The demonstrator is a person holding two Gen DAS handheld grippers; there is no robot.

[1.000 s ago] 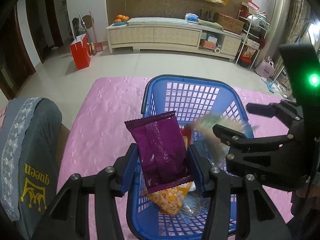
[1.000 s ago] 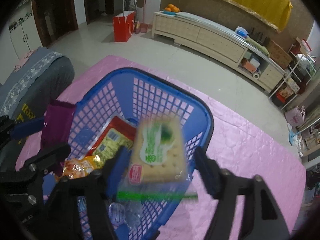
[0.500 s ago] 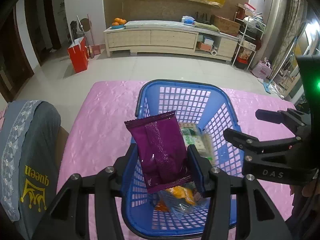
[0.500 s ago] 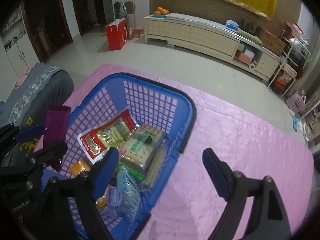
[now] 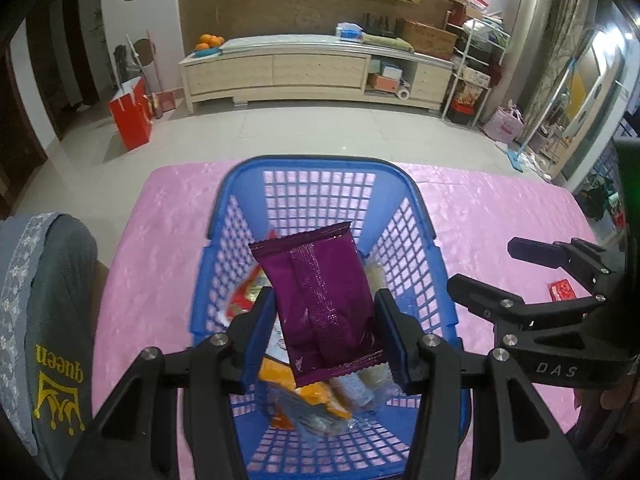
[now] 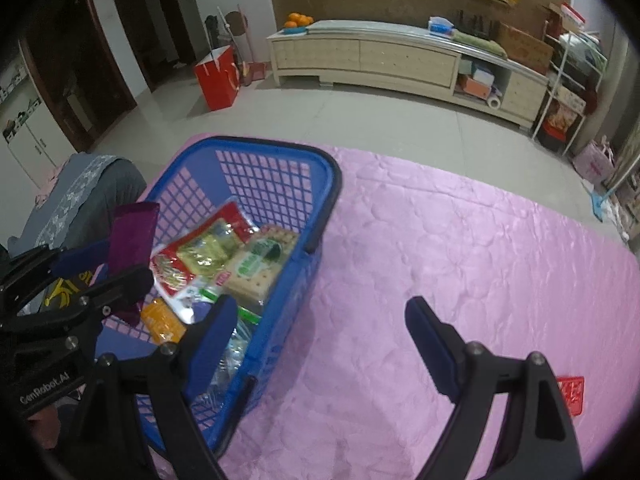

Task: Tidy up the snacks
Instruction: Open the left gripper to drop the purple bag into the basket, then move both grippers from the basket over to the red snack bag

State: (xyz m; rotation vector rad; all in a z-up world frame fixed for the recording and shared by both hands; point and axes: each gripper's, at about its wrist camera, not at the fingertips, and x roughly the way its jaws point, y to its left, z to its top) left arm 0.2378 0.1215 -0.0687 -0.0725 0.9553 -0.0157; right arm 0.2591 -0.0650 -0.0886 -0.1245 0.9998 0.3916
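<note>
A blue plastic basket stands on the pink tablecloth. It holds several snack packs, among them a green-labelled cracker pack and a red-edged packet. My left gripper is shut on a purple snack packet and holds it upright over the basket; the packet also shows in the right wrist view. My right gripper is open and empty, just right of the basket. A small red packet lies on the cloth at the right.
A grey cushioned chair stands at the table's left side. The pink cloth stretches right of the basket. Beyond the table lie a tiled floor, a long cabinet and a red bag.
My right gripper let go of the cracker pack, which now lies in the basket, then moved right over the cloth. My left gripper still holds the purple packet and has drawn back slightly.
</note>
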